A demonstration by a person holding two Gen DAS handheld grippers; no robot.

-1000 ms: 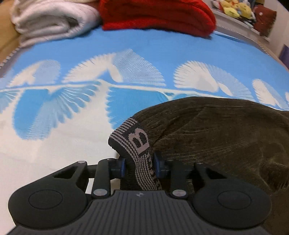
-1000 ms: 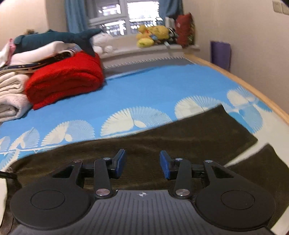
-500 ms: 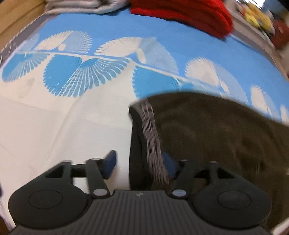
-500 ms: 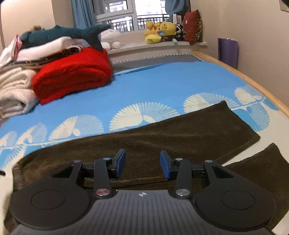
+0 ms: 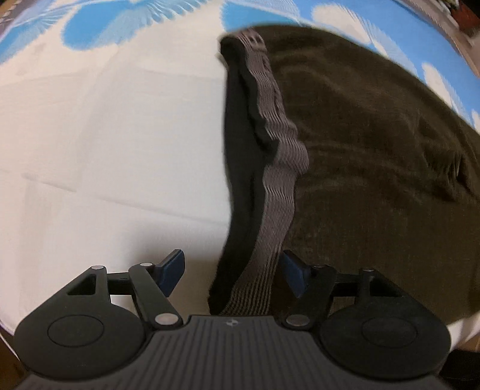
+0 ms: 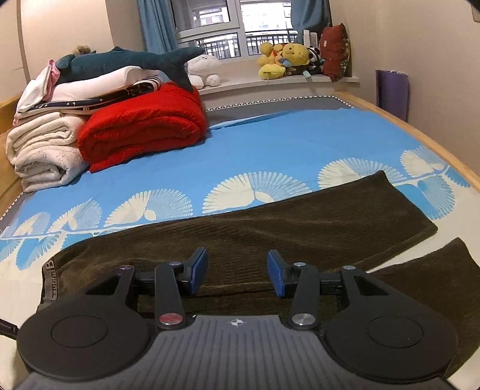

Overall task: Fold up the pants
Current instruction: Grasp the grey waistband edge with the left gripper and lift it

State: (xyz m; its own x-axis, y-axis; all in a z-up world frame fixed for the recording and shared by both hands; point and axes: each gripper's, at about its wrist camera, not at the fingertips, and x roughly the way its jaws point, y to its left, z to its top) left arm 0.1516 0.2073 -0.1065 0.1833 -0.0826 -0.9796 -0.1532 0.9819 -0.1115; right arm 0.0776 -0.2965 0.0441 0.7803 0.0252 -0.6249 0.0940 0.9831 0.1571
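On the bed (image 6: 270, 135), left tongs (image 5: 232, 271) opening around waistband (image 5: 270, 168).

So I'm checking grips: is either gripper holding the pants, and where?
Neither. The left gripper is opening around the waistband, pads off it; the right gripper is open over the pants.

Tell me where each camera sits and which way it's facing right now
Left wrist: on the left gripper, aimed steeply down at the waistband; jaws opening, band between them.
Right wrist: on the right gripper, facing across the bed toward the window; jaws apart, nothing gripped.
Shared: the brown pants.
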